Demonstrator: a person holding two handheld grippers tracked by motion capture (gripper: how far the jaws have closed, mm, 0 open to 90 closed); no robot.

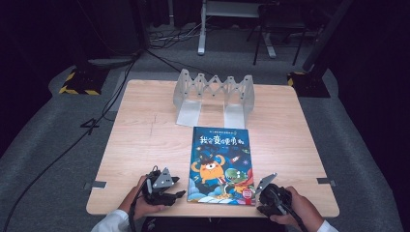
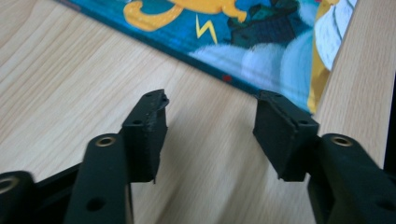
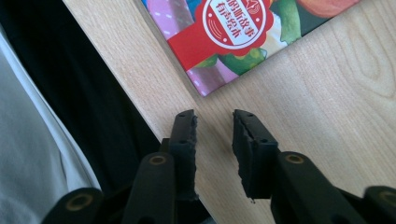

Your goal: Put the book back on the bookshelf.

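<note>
A children's picture book (image 1: 220,164) with a blue cover and an orange cartoon creature lies flat and closed near the front edge of the wooden table (image 1: 145,140). My left gripper (image 1: 178,195) rests low just left of the book's near-left corner. In the left gripper view it (image 2: 210,105) is open over bare wood, with the book's edge (image 2: 261,28) just ahead. My right gripper (image 1: 261,199) sits by the book's near-right corner. Its jaws (image 3: 215,119) stand a small gap apart with nothing between them, just short of the corner with the red seal (image 3: 233,32).
A translucent grey folding rack (image 1: 212,92) stands at the back of the table, behind the book. The table's front edge (image 3: 140,93) runs right beside the right gripper, with a white sleeve (image 3: 32,154) below it. Cables lie on the floor to the left.
</note>
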